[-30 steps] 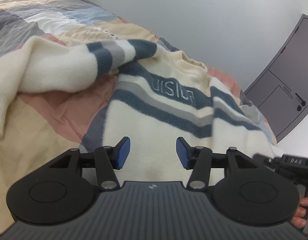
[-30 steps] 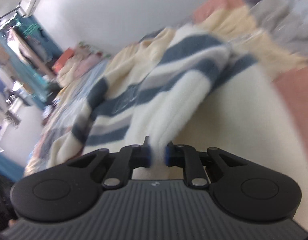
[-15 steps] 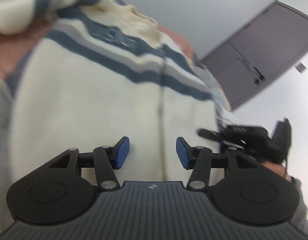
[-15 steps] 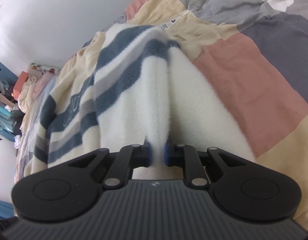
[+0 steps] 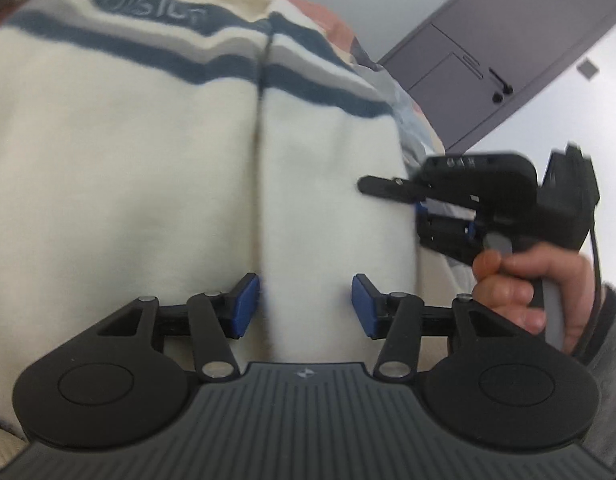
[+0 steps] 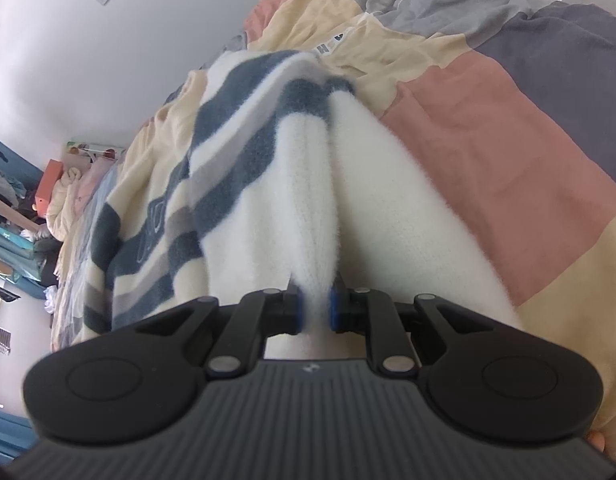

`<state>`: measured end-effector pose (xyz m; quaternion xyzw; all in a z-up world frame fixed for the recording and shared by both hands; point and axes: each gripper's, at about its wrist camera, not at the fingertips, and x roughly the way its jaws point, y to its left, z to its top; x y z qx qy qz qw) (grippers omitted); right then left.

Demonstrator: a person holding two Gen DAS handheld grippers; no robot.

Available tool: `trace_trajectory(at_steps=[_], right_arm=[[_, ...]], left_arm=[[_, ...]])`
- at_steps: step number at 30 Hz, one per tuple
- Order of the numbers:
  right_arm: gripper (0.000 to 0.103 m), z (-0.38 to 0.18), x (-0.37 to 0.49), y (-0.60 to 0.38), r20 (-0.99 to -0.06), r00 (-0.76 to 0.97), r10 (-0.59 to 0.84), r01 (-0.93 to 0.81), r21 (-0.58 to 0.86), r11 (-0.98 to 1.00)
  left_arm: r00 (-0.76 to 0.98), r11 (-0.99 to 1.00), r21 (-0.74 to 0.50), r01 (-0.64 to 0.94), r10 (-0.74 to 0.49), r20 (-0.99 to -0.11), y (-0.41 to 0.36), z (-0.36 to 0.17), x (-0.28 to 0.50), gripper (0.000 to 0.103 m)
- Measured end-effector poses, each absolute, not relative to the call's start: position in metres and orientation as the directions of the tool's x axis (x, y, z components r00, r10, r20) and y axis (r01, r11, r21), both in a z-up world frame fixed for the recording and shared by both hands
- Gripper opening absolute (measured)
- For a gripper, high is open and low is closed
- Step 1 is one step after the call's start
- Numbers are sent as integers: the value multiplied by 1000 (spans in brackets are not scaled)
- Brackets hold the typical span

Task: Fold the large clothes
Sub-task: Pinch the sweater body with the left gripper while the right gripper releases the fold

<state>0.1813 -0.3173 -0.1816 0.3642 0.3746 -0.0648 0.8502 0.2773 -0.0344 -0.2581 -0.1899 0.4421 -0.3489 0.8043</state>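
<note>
Left gripper (image 5: 305, 306), half open and empty, has swung right over the sweater (image 5: 127, 152); right gripper (image 6: 316, 312) stays clamped on its sleeve (image 6: 308, 208), folded inward.

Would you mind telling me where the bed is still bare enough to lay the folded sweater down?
Bare quilt lies right of the sweater: the pink patch, bordered by dark grey above and yellow below. To the left, the sweater's striped body covers the bed, with piled clothes beyond.
</note>
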Motion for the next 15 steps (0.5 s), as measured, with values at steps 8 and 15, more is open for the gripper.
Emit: trace_trajectory(at_steps=[8, 15], right_arm=[[16, -177, 181, -313, -657, 727, 199, 347, 601, 719], [15, -156, 176, -293, -512, 792, 334, 147, 690, 709]], left_arm=[[402, 673, -631, 386, -739, -541, -18, -246, 279, 12], [545, 646, -623, 441, -745, -385, 42, -196, 279, 12]])
